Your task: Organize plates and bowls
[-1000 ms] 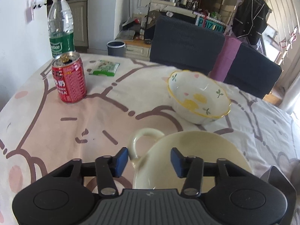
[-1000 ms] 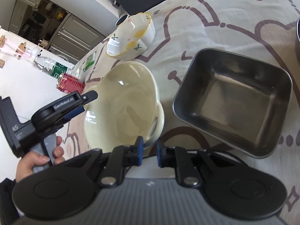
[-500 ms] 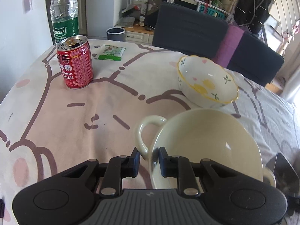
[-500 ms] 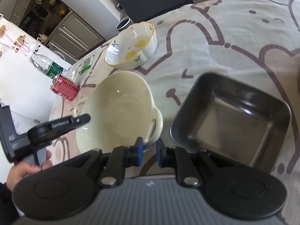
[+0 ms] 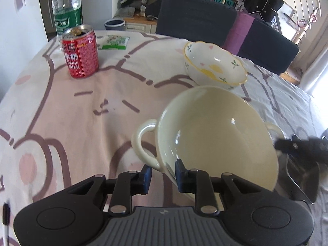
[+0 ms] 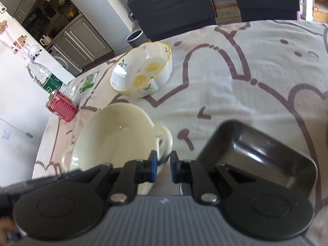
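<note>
Cream bowl (image 5: pixel 215 135) tilted, handles (image 5: pixel 143 141) pointing sideways

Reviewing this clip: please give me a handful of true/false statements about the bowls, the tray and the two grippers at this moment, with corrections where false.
1. Both grippers hold the cream two-handled ceramic bowl. True: the left gripper clamps its rim beside one handle, the right gripper its other handle.
2. The white floral bowl with a yellow rim sits inside the cream bowl. False: it stands apart, farther back on the cartoon-print tablecloth.
3. The dark rectangular metal tray holds a bowl. False: it is empty.
4. The red drink can stands upright in front of a clear plastic water bottle. True.
5. The can is unopened. False: its top is open.
</note>
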